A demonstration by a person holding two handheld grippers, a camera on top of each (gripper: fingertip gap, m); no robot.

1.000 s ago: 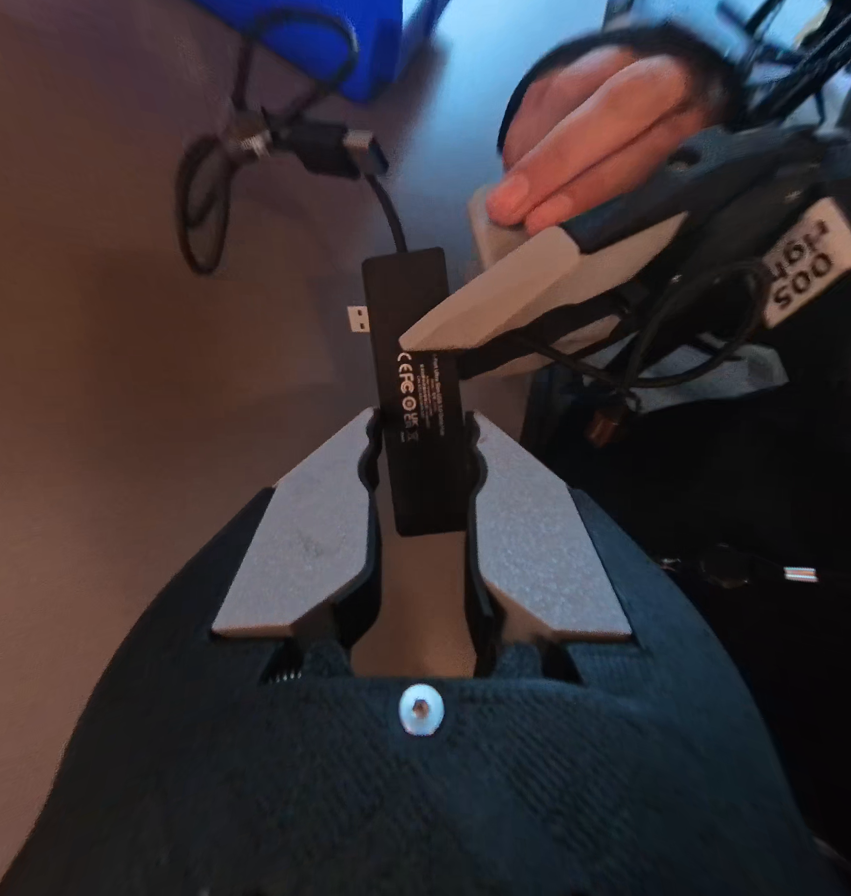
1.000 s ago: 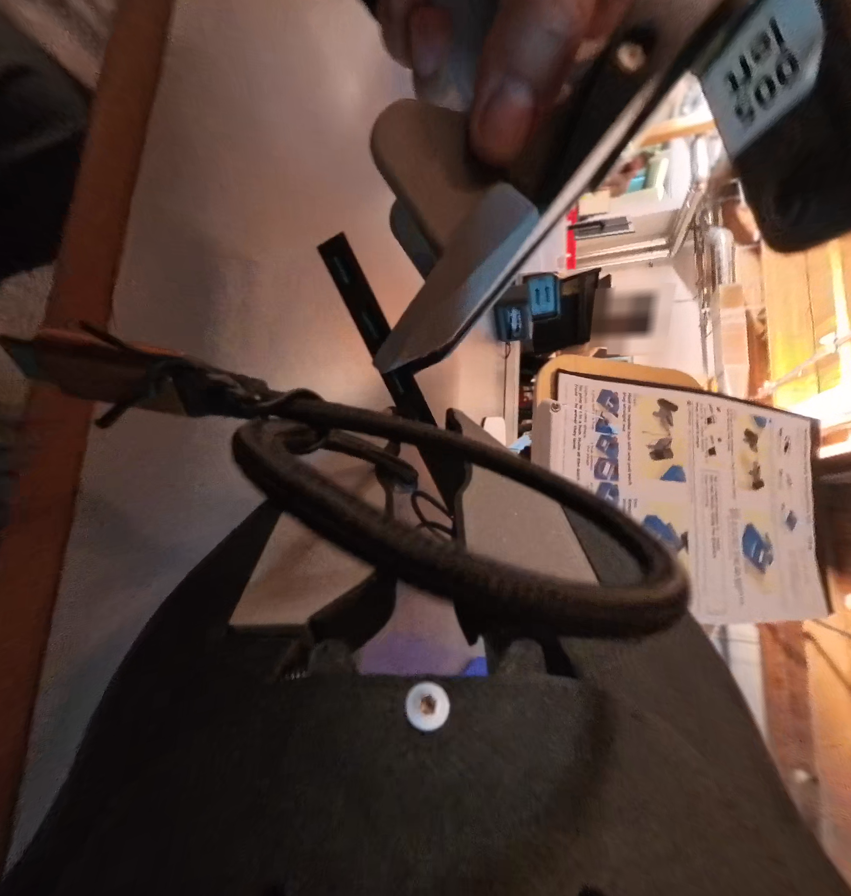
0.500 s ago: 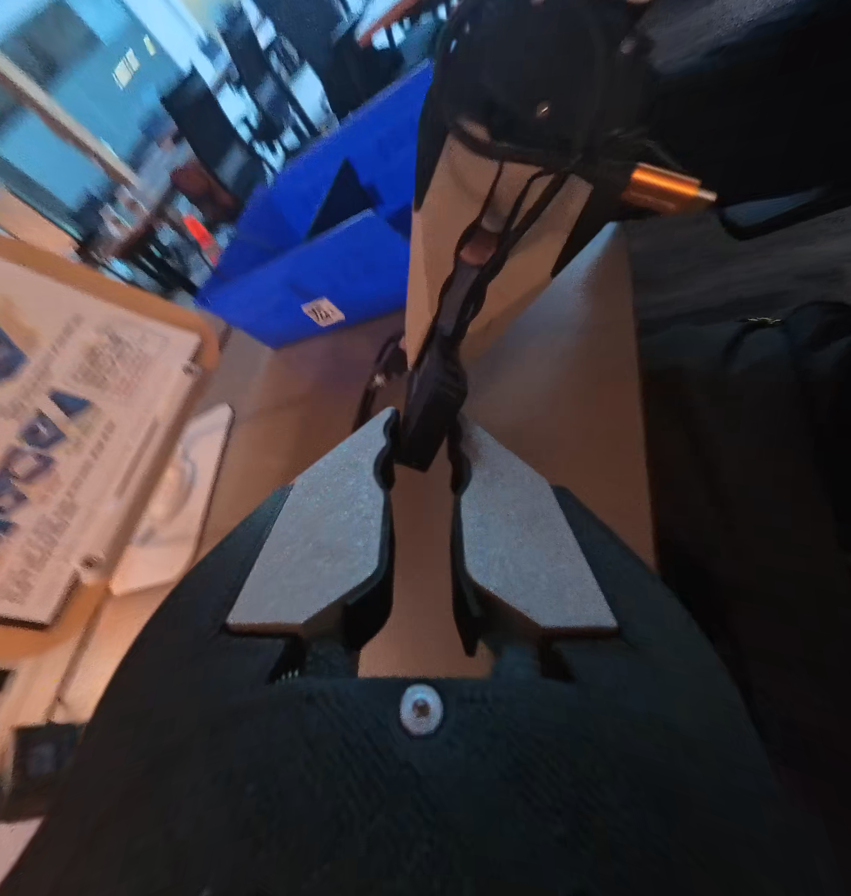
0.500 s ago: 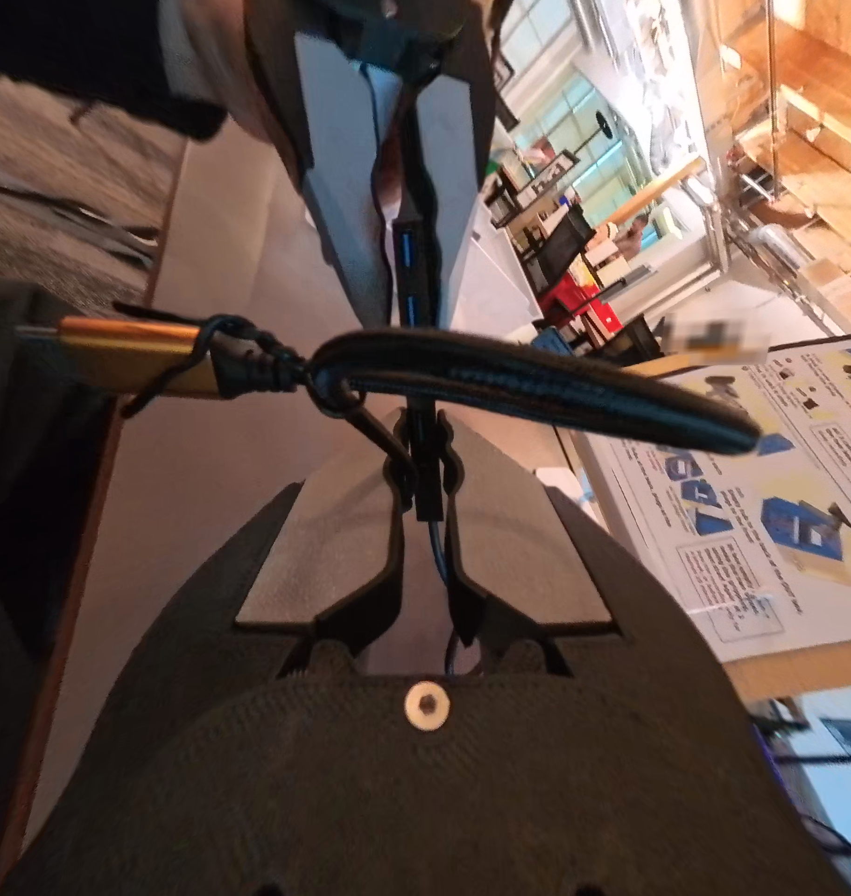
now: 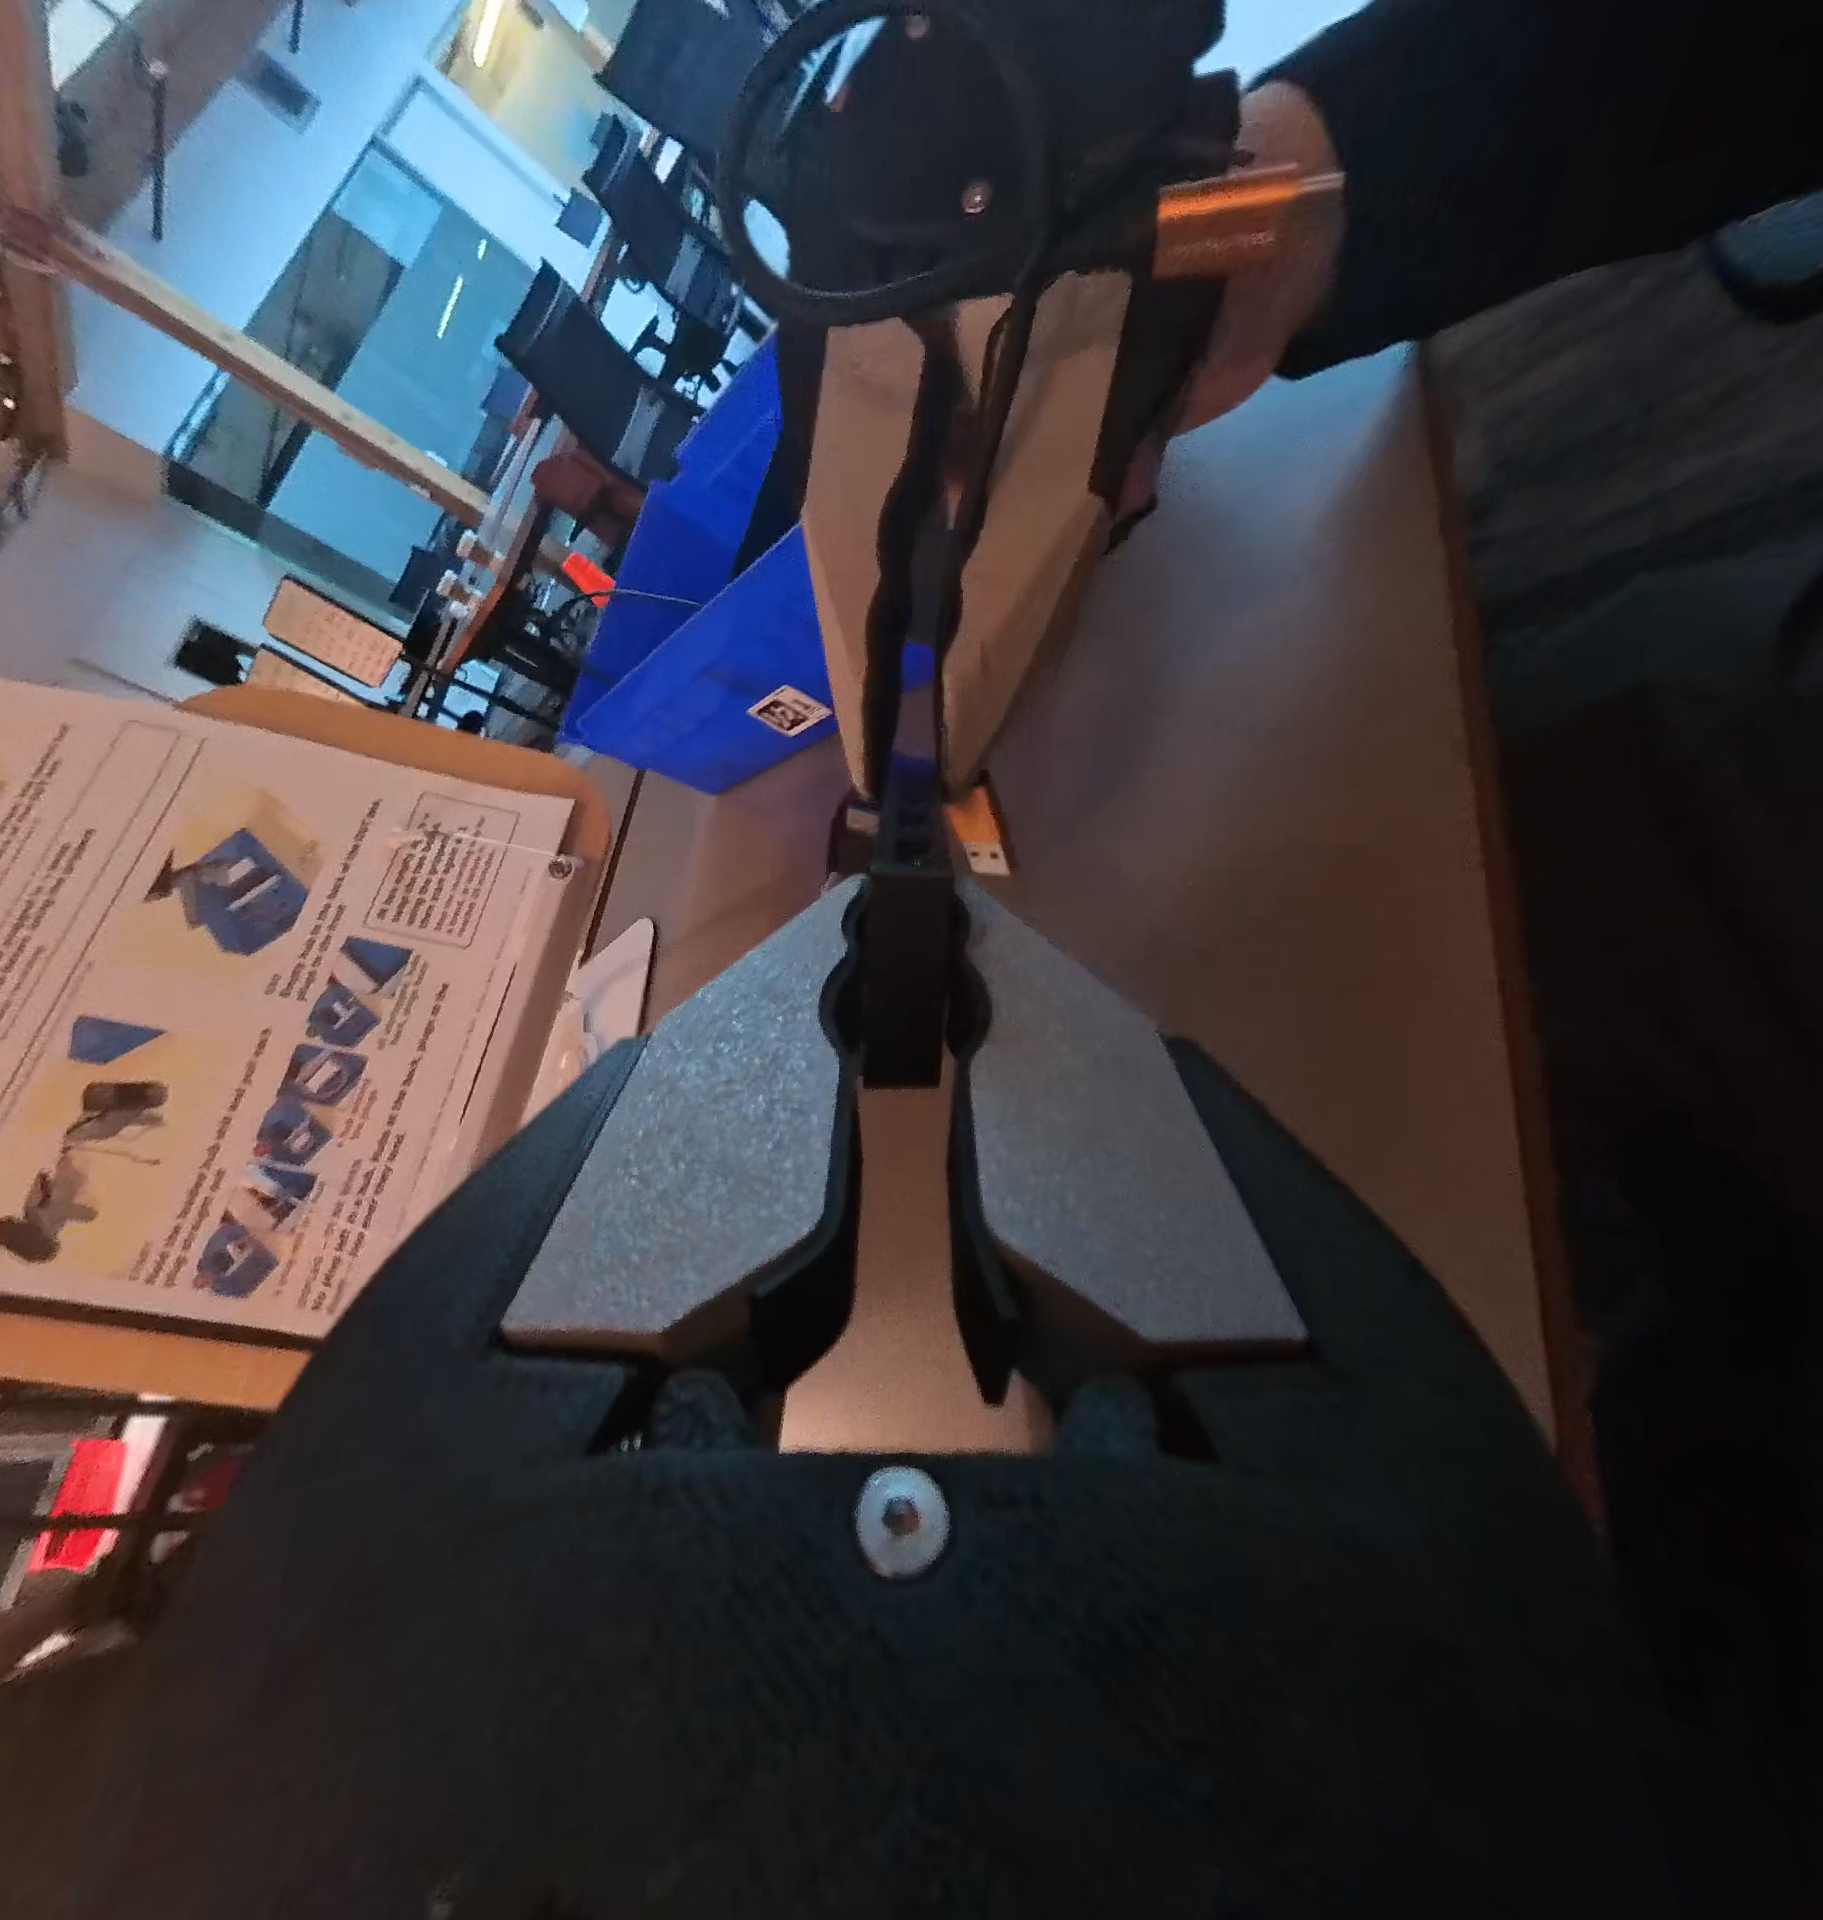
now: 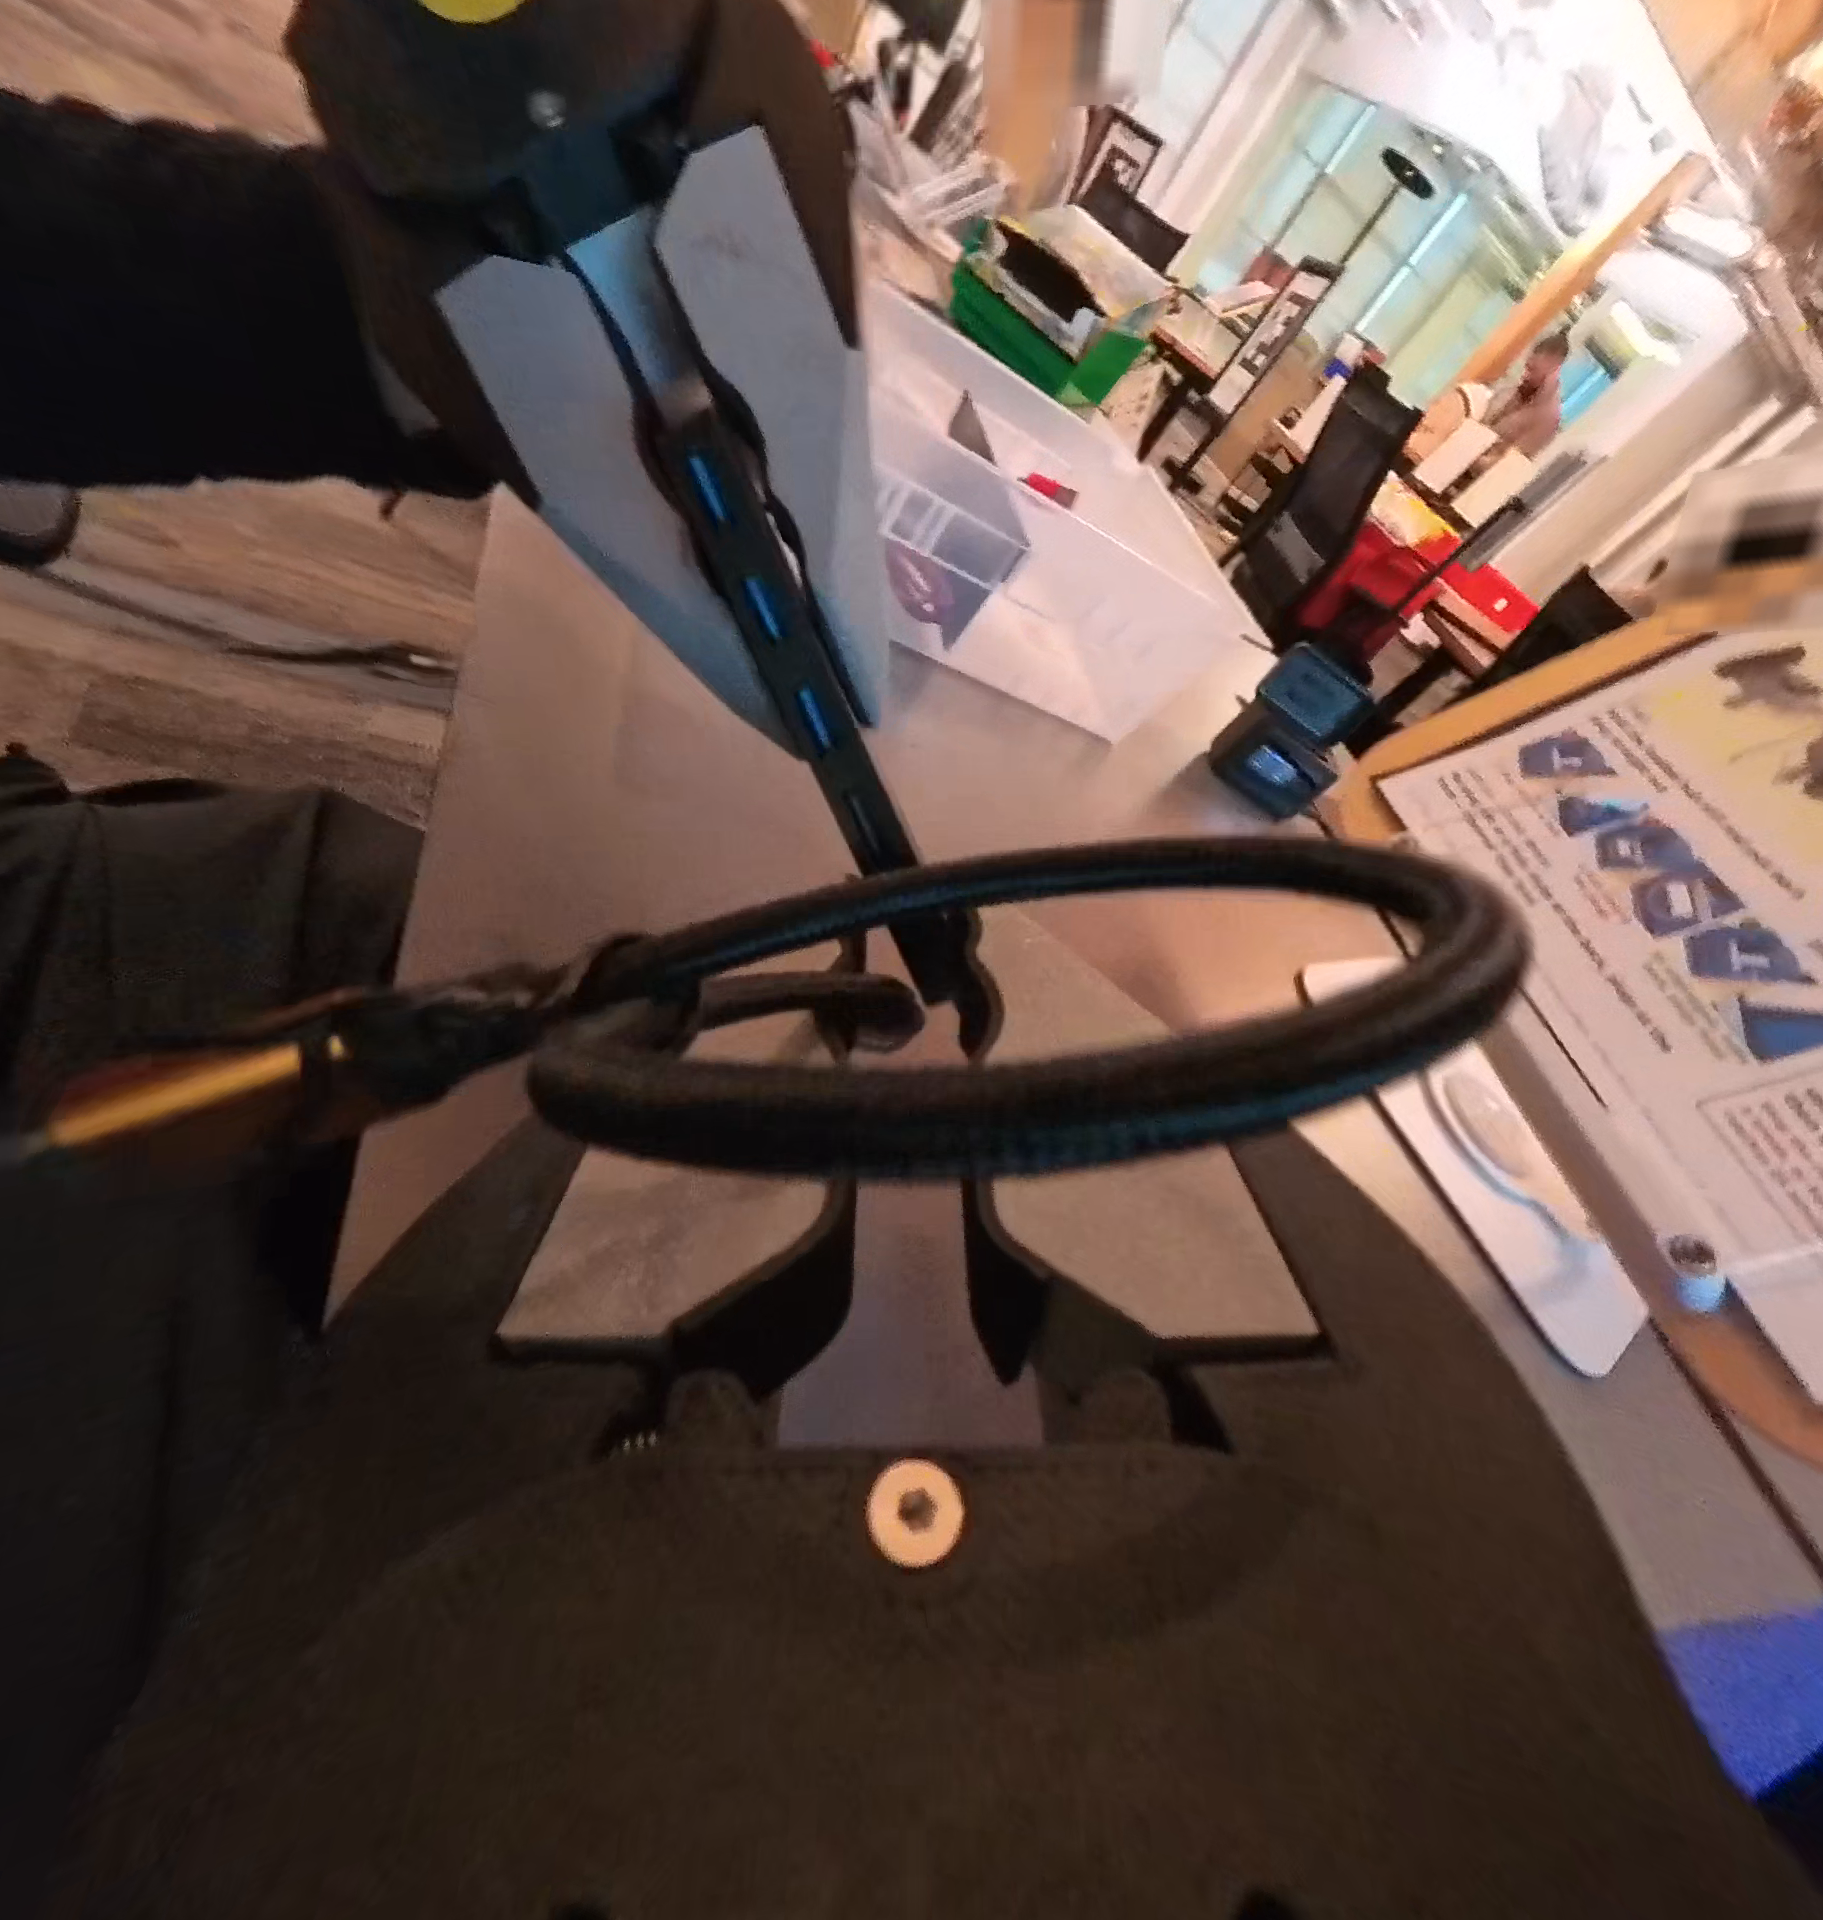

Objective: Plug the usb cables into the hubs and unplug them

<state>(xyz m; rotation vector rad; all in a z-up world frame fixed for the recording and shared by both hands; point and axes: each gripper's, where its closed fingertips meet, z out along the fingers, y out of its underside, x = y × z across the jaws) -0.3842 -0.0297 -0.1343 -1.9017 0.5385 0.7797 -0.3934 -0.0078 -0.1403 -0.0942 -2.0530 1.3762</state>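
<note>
Gripping the black USB hub (image 5: pixel 902 977) edge-on between its two grey fingers, the left gripper (image 5: pixel 904 935) is clenched on it above the tan tabletop (image 5: pixel 1250 831). In this left wrist view the right gripper (image 5: pixel 948 582) comes in from the far side, pointing back toward the camera, its fingers closing the way ahead just beyond the hub; a looped black cable (image 5: pixel 886 187) hangs at its top, and a gold-coloured plug (image 5: pixel 1234 213) sticks out to the right near a dark sleeve (image 5: pixel 1572 156). A silver USB plug (image 5: pixel 988 847) lies on the table just right of the hub. Far left stand blue bins (image 5: pixel 709 623), and a printed instruction board (image 5: pixel 211 997) leans at the near left. In the right wrist view the right gripper (image 6: pixel 933 997) is clamped on a black connector (image 6: pixel 938 961) touching the near end of the hub (image 6: pixel 782 644), whose blue ports face the camera; whether it is seated I cannot tell. The left gripper (image 6: pixel 678 416) holds the hub's far part. A braided cable loop (image 6: pixel 1042 997) crosses in front of the fingers and hides much of them; a clear bin (image 6: pixel 1042 582) and small blue-black adapters (image 6: pixel 1291 727) sit far right. Compared with half a second ago, both views have tilted, and the hub shows more of its port side.
</note>
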